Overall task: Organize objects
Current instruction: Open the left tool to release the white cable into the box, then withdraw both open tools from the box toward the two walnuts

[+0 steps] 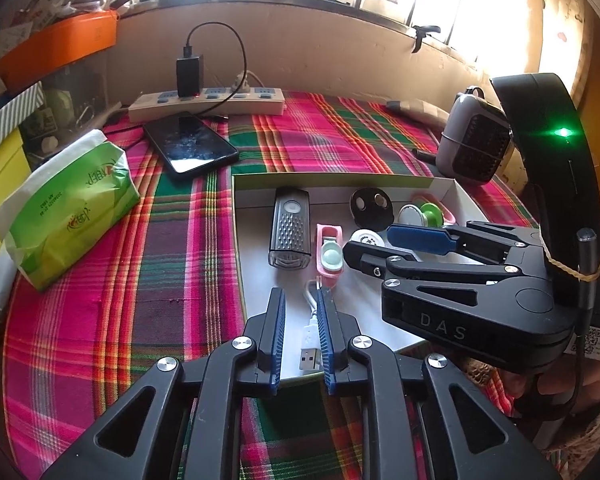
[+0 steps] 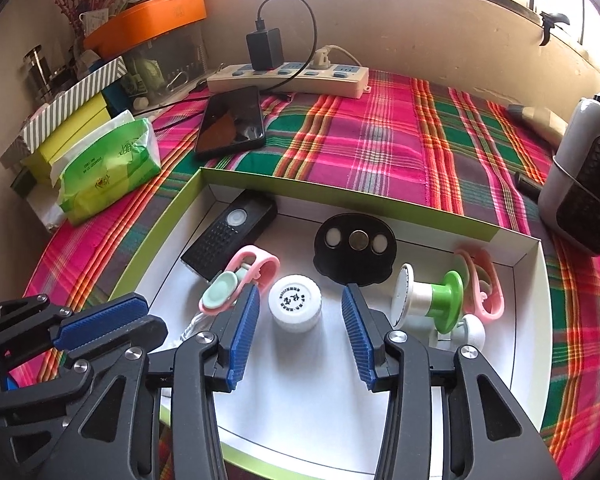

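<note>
A shallow white box with a green rim (image 2: pixel 340 196) (image 1: pixel 340 178) lies on the plaid cloth. In it are a black grated device (image 2: pixel 228 236) (image 1: pixel 291 228), a pink clip (image 2: pixel 240 280) (image 1: pixel 330 250), a white round cap (image 2: pixel 296 302) (image 1: pixel 364 238), a black oval disc (image 2: pixel 354 248) (image 1: pixel 370 208), a green-and-white spool (image 2: pixel 428 298) (image 1: pixel 424 212) and a white USB cable (image 1: pixel 312 344). My right gripper (image 2: pixel 296 336) (image 1: pixel 370 246) is open, its fingers on either side of the white cap. My left gripper (image 1: pixel 302 336) (image 2: pixel 112 320) is open over the box's near left edge, beside the cable.
A green tissue pack (image 1: pixel 68 208) (image 2: pixel 108 168), a black phone (image 1: pixel 190 146) (image 2: pixel 232 122) and a power strip with a charger (image 1: pixel 208 100) (image 2: pixel 288 76) lie on the cloth. A grey fan-like device (image 1: pixel 472 144) (image 2: pixel 584 188) stands at right. Boxes and clutter stack at left.
</note>
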Demonstrator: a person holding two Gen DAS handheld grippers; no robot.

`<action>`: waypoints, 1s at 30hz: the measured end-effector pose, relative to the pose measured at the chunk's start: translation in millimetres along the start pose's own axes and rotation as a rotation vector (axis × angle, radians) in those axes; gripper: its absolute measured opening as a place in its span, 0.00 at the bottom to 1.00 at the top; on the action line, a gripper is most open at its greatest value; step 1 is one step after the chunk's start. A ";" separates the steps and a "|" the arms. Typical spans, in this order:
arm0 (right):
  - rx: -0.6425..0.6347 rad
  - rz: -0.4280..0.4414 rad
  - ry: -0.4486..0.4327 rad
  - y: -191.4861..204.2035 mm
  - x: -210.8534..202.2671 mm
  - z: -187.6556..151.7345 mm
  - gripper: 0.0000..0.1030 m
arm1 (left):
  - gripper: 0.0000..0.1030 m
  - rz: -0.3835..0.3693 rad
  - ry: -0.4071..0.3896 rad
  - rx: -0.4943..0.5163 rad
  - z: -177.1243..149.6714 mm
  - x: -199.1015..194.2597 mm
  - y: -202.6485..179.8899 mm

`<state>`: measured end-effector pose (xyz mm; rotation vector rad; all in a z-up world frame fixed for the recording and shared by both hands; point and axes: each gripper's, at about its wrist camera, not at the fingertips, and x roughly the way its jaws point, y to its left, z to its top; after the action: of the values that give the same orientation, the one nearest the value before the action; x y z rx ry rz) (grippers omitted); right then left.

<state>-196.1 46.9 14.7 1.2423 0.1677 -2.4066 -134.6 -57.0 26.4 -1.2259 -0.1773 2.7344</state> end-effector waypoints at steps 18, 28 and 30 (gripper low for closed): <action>0.045 0.017 -0.062 -5.2 -34.5 -16.2 0.44 | 0.18 0.026 -0.021 0.031 -9.5 -22.6 -16.7; 0.056 0.009 -0.121 -12.3 -66.4 -39.5 0.44 | 0.18 0.022 -0.038 0.062 -21.1 -32.6 -31.1; 0.068 0.010 -0.134 -15.4 -73.6 -45.1 0.44 | 0.18 0.017 -0.040 0.073 -24.1 -34.1 -35.0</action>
<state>-131.3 97.2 45.6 1.1028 0.0401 -2.4954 -91.3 -27.3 41.2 -1.1601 -0.0714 2.7553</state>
